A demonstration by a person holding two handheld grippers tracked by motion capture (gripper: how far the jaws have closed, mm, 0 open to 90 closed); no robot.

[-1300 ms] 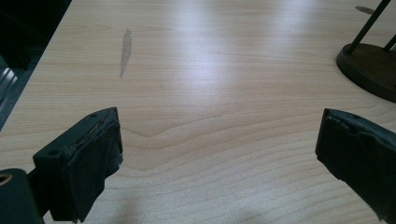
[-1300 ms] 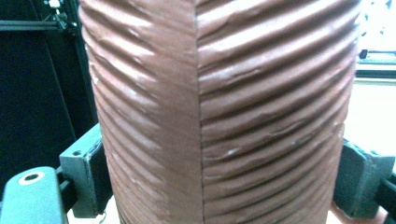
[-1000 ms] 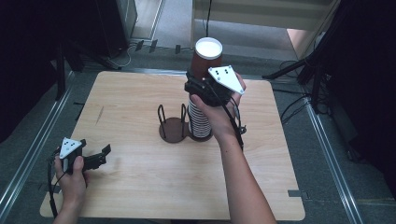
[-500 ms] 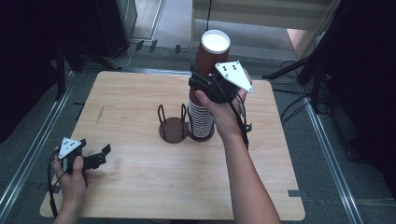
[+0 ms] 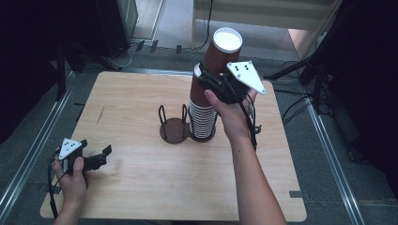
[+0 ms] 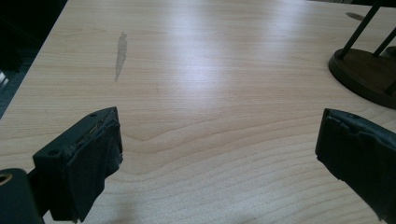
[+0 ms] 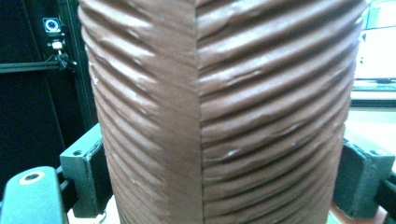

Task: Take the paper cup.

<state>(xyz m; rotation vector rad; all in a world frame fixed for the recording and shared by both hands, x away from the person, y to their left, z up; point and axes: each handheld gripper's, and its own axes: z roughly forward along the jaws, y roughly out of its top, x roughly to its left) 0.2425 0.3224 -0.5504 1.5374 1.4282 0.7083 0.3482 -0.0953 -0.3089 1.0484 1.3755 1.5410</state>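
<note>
The right gripper (image 5: 212, 80) clamps the top brown cup (image 5: 220, 55) directly above the cup stack (image 5: 202, 117), long axis upright, slightly tilted. The left gripper (image 5: 96, 159) rests wide open, well away from the stack.

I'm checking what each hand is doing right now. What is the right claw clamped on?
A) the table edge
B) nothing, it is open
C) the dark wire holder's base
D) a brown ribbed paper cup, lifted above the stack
D: the right claw has its jaws on both sides of the brown ribbed paper cup, raised above the stack of cups.
</note>
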